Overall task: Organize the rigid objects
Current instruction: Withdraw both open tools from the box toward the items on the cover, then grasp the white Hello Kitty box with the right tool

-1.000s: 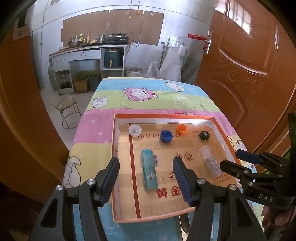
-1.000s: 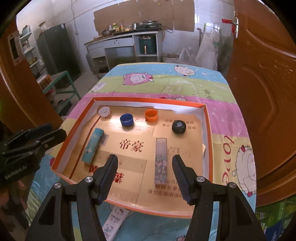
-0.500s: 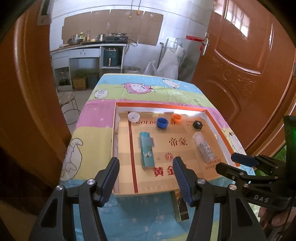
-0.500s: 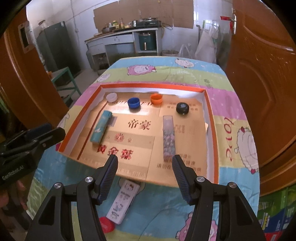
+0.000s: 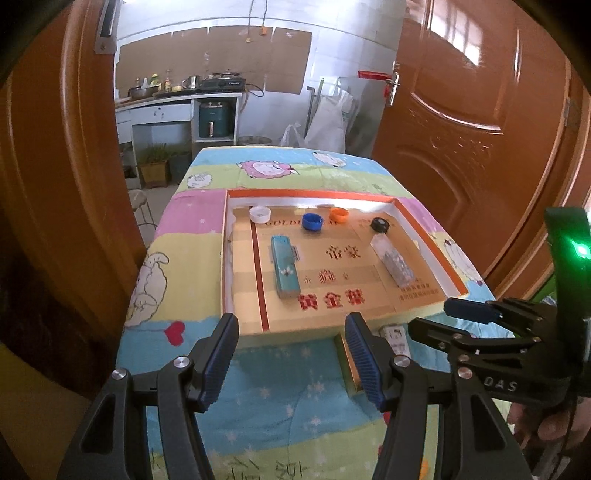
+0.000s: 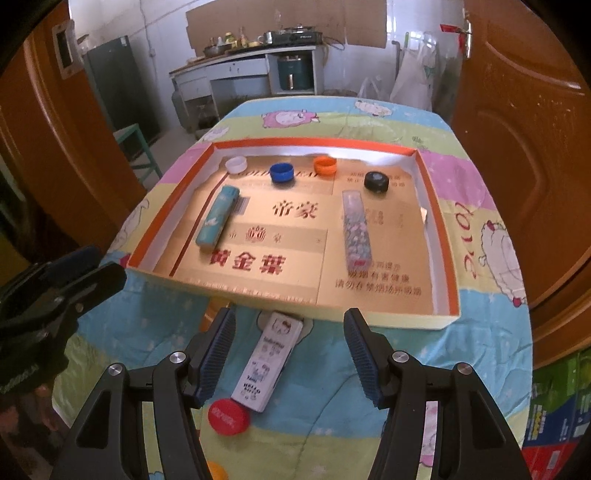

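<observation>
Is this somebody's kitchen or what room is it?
Probably a home kitchen: a stove with pots sits on a counter, beside wooden doors and a table with a cartoon cloth.

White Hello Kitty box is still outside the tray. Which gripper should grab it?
Right. The right gripper hangs open with the white box between its fingers. The left gripper sits off to the side, over bare cloth.
</observation>
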Tool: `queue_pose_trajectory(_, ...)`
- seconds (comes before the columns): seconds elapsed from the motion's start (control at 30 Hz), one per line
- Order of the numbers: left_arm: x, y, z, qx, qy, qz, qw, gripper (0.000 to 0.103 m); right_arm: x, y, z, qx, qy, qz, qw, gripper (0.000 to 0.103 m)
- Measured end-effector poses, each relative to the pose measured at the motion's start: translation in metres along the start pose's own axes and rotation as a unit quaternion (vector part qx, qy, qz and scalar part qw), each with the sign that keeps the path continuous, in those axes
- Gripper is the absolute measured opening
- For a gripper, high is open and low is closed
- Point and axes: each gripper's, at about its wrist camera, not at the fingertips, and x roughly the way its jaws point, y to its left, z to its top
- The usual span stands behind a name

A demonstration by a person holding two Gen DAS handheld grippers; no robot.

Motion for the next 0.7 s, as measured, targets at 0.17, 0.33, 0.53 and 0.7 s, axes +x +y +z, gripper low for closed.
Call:
queue_pose_trajectory(0.17,-0.005,0.001,-0.015,0.000,-0.001,-0.007,1.0000,0.060,0.012,0.007,-0.012,0.002,0.016,-0.003,1.000,0.063)
queue_pose_trajectory(0.33,-0.008,0.004,-0.030,0.000,0.003,-0.011,0.9999,0.060,0.024,0.017,-0.020,-0.004,0.023,-0.007,1.000,0.063)
queue_pose_trajectory(0.53,-0.013,0.004,-0.046,-0.002,0.002,-0.018,0.9998,0.060,0.036,0.027,-0.025,-0.019,0.028,-0.034,0.999,0.061)
queue_pose_trajectory(0.7,-0.013,-0.006,-0.057,0.018,0.006,-0.022,0.9996,0.060,0.042,0.033,-0.029,-0.030,0.028,-0.057,0.998,0.035)
